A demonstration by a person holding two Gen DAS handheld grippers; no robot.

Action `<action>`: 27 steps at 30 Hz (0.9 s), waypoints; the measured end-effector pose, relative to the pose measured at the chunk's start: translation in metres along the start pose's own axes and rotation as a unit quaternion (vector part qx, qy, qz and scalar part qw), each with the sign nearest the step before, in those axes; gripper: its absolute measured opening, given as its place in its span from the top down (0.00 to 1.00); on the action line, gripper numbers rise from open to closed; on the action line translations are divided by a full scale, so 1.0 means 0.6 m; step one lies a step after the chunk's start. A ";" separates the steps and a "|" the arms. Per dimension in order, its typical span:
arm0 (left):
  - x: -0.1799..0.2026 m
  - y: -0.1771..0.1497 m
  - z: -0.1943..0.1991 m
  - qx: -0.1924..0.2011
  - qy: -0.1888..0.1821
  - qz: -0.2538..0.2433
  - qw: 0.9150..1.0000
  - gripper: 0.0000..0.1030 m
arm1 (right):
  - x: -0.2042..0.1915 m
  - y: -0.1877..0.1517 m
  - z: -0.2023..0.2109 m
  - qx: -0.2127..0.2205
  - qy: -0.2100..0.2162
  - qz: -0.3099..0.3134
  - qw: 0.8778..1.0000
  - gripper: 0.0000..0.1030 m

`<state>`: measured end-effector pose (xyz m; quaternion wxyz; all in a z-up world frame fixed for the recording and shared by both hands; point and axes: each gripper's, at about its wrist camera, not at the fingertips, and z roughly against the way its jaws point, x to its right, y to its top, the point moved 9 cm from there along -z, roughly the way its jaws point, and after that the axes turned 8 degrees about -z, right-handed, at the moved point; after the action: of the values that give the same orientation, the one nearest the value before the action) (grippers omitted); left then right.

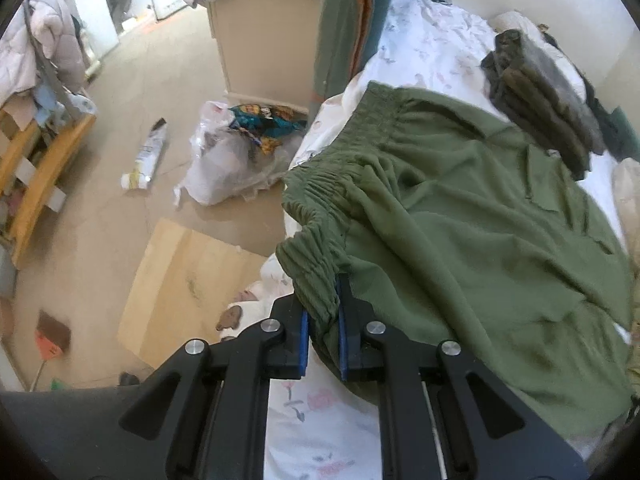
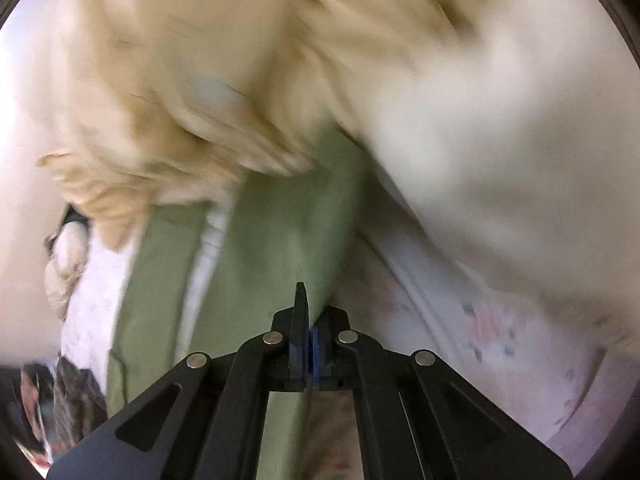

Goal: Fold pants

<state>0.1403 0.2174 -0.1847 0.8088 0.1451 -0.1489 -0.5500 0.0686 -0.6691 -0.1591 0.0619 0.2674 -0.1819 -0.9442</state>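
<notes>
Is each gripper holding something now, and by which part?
The left gripper holds the green pants by the gathered waistband. The right gripper is shut at an edge of the green fabric; a hold cannot be told.

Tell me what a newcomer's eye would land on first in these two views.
First, the olive green pants spread over the floral bedsheet, with the left gripper shut on their gathered waistband. In the right wrist view, the right gripper is shut at a blurred green edge of fabric. A stack of folded dark clothes sits at the far side of the bed.
</notes>
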 end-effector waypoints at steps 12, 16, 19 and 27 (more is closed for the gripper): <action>0.025 0.134 0.052 -0.009 -0.035 -0.006 0.999 0.92 | -0.288 0.058 -0.004 -0.001 0.041 0.153 0.987 1.00; 0.066 0.220 0.021 -0.012 -0.009 -0.061 0.998 0.91 | -0.392 0.044 -0.090 -0.017 0.025 0.209 0.977 1.00; 0.102 0.290 -0.028 -0.017 0.012 -0.100 0.995 0.91 | -0.470 0.026 -0.179 -0.040 -0.004 0.259 0.965 1.00; 0.165 0.421 -0.225 -0.042 0.085 -0.170 0.981 0.91 | -0.632 -0.071 -0.430 -0.059 -0.098 0.402 0.908 1.00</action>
<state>0.4428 0.2239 -0.1993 0.7185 0.1805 -0.0301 -0.6710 0.5261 -0.6288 -0.1963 0.4339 0.0734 -0.2235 -0.8697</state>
